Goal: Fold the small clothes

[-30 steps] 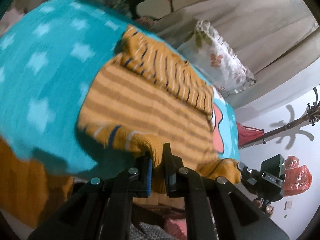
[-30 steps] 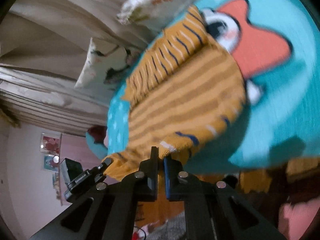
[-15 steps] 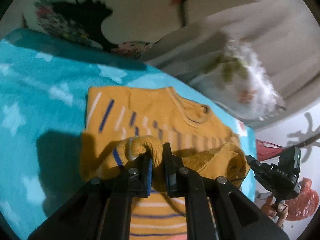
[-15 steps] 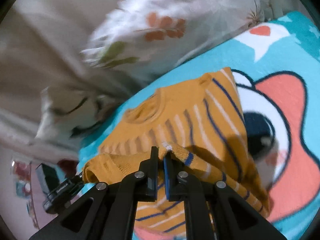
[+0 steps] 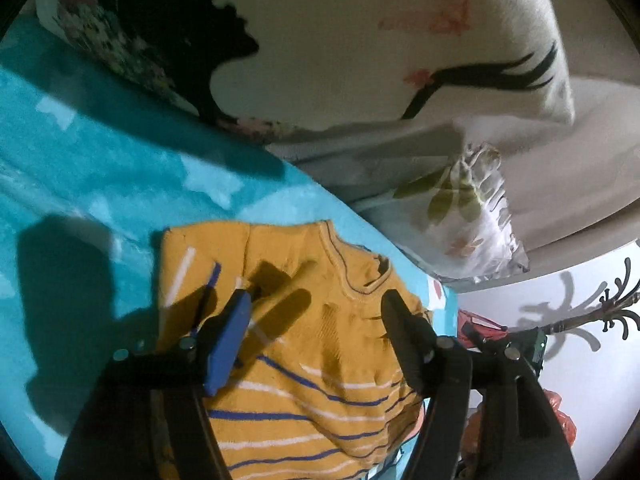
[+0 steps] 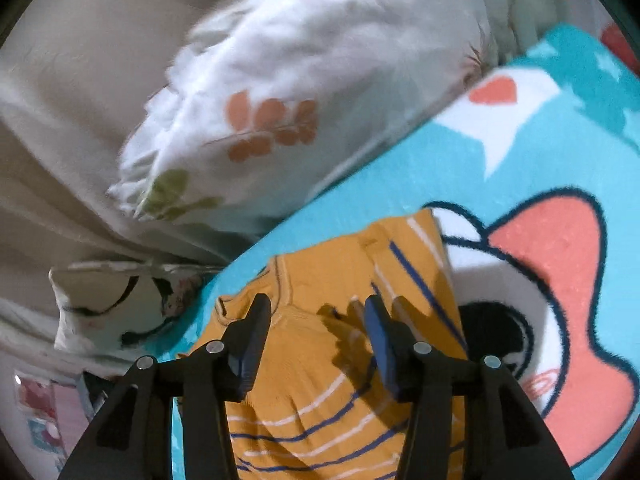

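A small mustard-yellow knit sweater [image 5: 320, 360] with blue and white stripes lies folded on a turquoise blanket [image 5: 100, 184]; its lower half rests over the collar end. My left gripper [image 5: 316, 304] is open and empty, just above the folded edge near the neckline. In the right wrist view the same sweater [image 6: 320, 384] lies under my right gripper [image 6: 316, 308], which is open and empty above the collar. The blanket [image 6: 360, 200] shows a cartoon face with a coral patch.
White printed pillows [image 5: 360, 40] and a floral pillow [image 6: 300, 80] lean against a beige sheet just beyond the sweater. A coat rack [image 5: 592, 316] and a red bag [image 5: 556, 428] stand off the blanket's right edge.
Both grippers carried the sweater's hem forward over the collar end, then opened and let it go. The fold now lies on the blanket.
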The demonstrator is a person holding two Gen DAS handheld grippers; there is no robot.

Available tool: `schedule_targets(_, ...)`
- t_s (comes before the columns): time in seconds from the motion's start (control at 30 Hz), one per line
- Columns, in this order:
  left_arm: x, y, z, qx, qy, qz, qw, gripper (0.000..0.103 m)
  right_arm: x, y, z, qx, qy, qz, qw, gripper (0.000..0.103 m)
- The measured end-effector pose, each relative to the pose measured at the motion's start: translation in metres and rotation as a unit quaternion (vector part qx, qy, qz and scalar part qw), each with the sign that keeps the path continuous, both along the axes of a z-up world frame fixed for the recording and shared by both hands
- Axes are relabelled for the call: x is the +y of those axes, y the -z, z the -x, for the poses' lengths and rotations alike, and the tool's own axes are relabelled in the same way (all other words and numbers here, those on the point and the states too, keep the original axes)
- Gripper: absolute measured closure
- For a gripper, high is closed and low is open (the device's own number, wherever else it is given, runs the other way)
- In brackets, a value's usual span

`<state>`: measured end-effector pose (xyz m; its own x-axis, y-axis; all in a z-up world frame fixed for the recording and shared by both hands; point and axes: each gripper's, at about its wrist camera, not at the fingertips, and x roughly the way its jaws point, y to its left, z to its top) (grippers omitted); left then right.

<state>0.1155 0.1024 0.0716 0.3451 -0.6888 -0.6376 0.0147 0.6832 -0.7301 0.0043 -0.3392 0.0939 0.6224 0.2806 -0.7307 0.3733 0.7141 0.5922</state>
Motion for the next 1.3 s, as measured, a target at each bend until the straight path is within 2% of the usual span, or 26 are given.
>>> schedule_targets(0.1, -0.013, -0.009, 0.009, -0.021, 0.028, -0.035, 0.9988, 0.037, 0.029, 0.001, -0.003, 0.011, -0.060, 0.022, 0.998, 0.054)
schedule_targets(0.17, -0.033, -0.006, 0.013, -0.030, 0.067, -0.052, 0.9960, 0.037, 0.057, 0.015, -0.011, 0.034, -0.110, 0.044, 0.992, 0.066)
schedule_targets(0.2, -0.043, -0.003, 0.016, -0.034, 0.089, -0.063, 0.9934, 0.037, 0.065, 0.023, -0.014, 0.044, -0.124, 0.049, 0.990, 0.067)
schedule_targets(0.27, -0.062, 0.008, 0.015, -0.038, 0.111, -0.108, 0.9872, 0.037, 0.076, 0.041, -0.025, 0.066, -0.132, 0.063, 0.987, 0.067)
schedule_targets(0.37, -0.062, 0.029, 0.002, -0.021, 0.094, -0.137, 0.9859, 0.037, 0.074, 0.055, -0.040, 0.082, -0.122, 0.110, 0.983, 0.070)
schedule_targets(0.47, -0.041, 0.043, -0.011, -0.001, 0.067, -0.097, 0.9930, 0.039, 0.059, 0.063, -0.052, 0.084, -0.102, 0.118, 0.984, 0.073)
schedule_targets(0.63, -0.021, 0.053, -0.021, 0.023, 0.046, -0.034, 0.9981, 0.039, 0.033, 0.067, -0.060, 0.082, -0.077, 0.102, 0.988, 0.073)
schedule_targets(0.77, -0.008, 0.048, -0.018, 0.037, 0.028, -0.020, 0.9987, 0.039, 0.021, 0.063, -0.058, 0.080, -0.059, 0.089, 0.991, 0.073)
schedule_targets(0.87, -0.002, 0.036, -0.012, 0.031, 0.012, -0.041, 0.9986, 0.039, 0.013, 0.049, -0.050, 0.079, -0.036, 0.105, 0.991, 0.061)
schedule_targets(0.97, 0.008, 0.023, -0.002, 0.019, -0.013, -0.098, 0.9950, 0.038, -0.002, 0.036, -0.034, 0.065, -0.023, 0.094, 0.993, 0.060)
schedule_targets(1.03, 0.018, 0.014, 0.013, 0.014, -0.025, -0.138, 0.9900, 0.038, -0.014, 0.028, -0.018, 0.057, -0.018, 0.089, 0.994, 0.060)
schedule_targets(1.1, 0.023, 0.009, 0.034, 0.018, -0.032, -0.171, 0.9846, 0.036, -0.022, 0.022, -0.001, 0.057, -0.017, 0.088, 0.994, 0.055)
schedule_targets(1.2, 0.024, 0.010, 0.066, 0.020, -0.030, -0.204, 0.9782, 0.032, -0.026, 0.019, 0.028, 0.059, -0.034, 0.088, 0.994, 0.048)
schedule_targets(1.3, 0.021, 0.026, 0.097, 0.036, -0.030, -0.227, 0.9727, 0.030, -0.018, 0.025, 0.053, 0.067, -0.051, 0.102, 0.991, 0.045)
